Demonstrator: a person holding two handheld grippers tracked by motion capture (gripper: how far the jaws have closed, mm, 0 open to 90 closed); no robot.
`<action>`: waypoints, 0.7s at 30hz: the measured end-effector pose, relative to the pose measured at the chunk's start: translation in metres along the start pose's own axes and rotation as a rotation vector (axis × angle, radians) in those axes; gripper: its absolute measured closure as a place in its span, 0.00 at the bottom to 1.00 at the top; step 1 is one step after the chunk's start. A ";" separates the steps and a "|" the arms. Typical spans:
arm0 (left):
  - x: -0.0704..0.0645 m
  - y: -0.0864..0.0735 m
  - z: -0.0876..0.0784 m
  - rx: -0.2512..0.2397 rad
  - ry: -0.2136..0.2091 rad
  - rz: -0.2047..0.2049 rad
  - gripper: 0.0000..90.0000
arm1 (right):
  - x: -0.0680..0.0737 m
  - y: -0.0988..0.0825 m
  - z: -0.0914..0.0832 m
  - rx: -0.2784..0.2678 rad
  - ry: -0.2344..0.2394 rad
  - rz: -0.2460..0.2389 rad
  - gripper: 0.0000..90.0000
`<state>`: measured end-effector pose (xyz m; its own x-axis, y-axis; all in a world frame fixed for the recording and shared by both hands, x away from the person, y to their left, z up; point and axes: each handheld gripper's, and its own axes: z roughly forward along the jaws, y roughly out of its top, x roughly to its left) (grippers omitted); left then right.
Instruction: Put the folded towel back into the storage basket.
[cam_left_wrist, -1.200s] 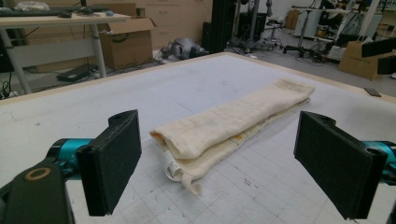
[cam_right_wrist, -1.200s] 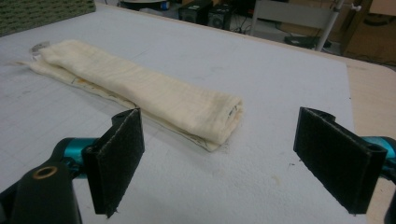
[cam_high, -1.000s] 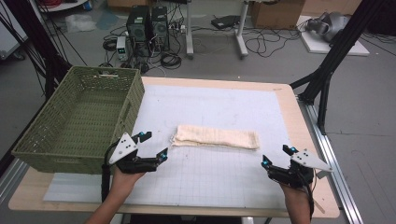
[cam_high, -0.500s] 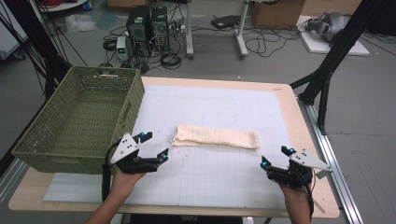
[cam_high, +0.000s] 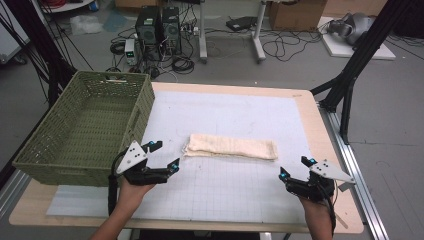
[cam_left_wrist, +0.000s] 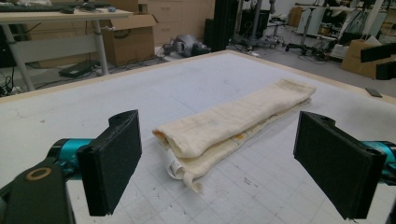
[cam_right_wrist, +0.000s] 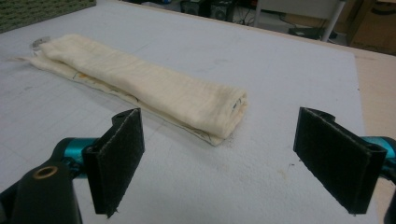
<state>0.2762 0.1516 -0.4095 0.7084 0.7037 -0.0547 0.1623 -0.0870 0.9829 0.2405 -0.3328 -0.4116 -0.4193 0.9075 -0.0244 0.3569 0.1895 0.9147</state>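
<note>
We hold the left gripper (cam_high: 163, 156) and right gripper (cam_high: 296, 167) released, flanking the folded cream towel (cam_high: 231, 147) at frame centre.

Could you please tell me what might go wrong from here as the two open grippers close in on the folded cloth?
1. The folded cloth lies in loose layers, with an edge trailing at its near end; the left gripper may pinch only the top layer, so the fold could open.
2. The right gripper sits further from its end, so an uneven lift might let the cloth sag.
3. The green basket stands close beside the left gripper, which could bump it.
</note>
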 end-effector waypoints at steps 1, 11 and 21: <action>0.000 0.001 0.000 0.001 -0.003 -0.005 0.17 | 0.000 0.000 0.000 0.000 0.001 0.001 0.17; 0.002 0.013 0.004 0.033 -0.034 -0.023 0.17 | -0.001 -0.001 -0.001 -0.001 -0.004 0.009 0.17; 0.004 0.031 0.019 0.048 -0.066 -0.033 0.17 | -0.001 0.000 0.000 -0.002 -0.002 0.009 0.17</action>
<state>0.2974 0.1384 -0.3826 0.7455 0.6589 -0.1002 0.2182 -0.0992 0.9708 0.2409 -0.3333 -0.4117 -0.4144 0.9099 -0.0172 0.3585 0.1806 0.9159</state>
